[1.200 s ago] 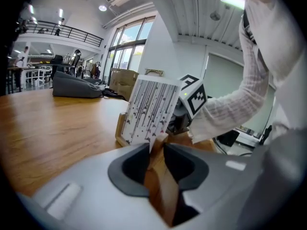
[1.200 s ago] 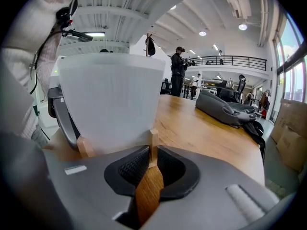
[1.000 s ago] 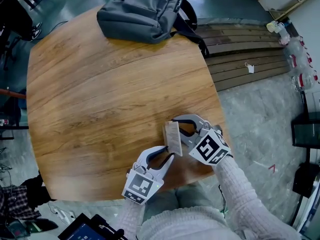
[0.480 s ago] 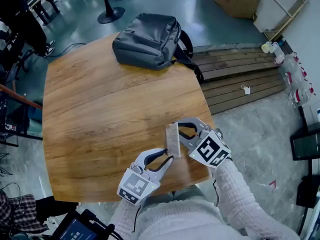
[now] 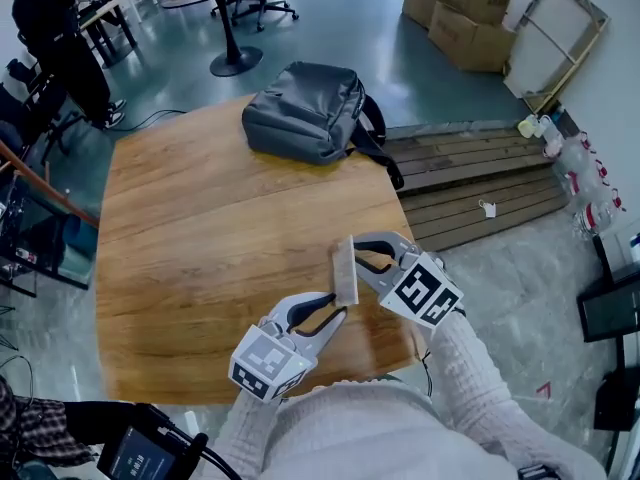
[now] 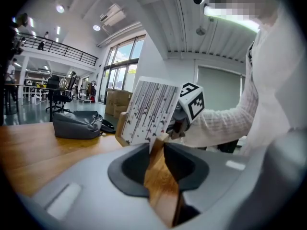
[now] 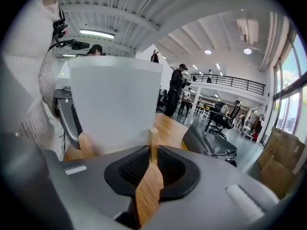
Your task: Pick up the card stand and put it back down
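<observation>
Nearest, the left gripper (image 5: 338, 314) has its smooth grey jaws narrowly parted, pinching a wooden foot of the card stand (image 5: 345, 271). The right gripper (image 5: 357, 255) clamps its thin wooden post. The flat rectangular stand is by the grained table's (image 5: 200, 228) near right edge. A soft grey backpack (image 5: 305, 108) lies at the far edge.

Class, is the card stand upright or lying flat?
Upright: the card stand shows edge-on from above, and its face rises tall in both gripper views.

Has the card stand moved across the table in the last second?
No. The card stand keeps its spot near the right edge of the table; only the view has shifted.
</observation>
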Motion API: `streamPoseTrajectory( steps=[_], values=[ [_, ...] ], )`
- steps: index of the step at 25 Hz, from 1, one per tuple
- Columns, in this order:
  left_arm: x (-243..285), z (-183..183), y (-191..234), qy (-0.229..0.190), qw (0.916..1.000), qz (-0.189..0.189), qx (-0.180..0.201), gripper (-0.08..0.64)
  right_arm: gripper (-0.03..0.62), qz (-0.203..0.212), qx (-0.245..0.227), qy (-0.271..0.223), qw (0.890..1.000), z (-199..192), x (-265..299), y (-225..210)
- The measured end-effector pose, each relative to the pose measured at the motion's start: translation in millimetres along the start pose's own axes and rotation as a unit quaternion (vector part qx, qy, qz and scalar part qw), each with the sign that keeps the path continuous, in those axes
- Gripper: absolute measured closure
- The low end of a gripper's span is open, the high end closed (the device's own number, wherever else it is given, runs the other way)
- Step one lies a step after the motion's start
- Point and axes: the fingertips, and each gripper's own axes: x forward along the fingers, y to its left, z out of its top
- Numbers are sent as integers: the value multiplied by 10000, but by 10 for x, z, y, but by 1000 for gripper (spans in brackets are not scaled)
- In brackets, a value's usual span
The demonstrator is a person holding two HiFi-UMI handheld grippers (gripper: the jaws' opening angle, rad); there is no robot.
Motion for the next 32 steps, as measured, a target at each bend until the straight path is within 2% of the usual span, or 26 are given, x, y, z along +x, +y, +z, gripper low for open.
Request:
streamPoseTrajectory(
  steps=[3,12,20,32],
  values=[
    [-15,40,40,-43,9999,20,89,462,538,-30,-61,-26,10000,57,13,-39],
    [-30,42,73,-66,9999,64,40,462,538,-30,-52,-2,10000,72,57,-42],
    [-12,6,45,7,9997,94,240,465,538,-133,9,22,9999,41,38,-30],
    [-28,-71,37,98,9999,-48,74,462,538,-86,82,98,9999,-23,52,24]
  ],
)
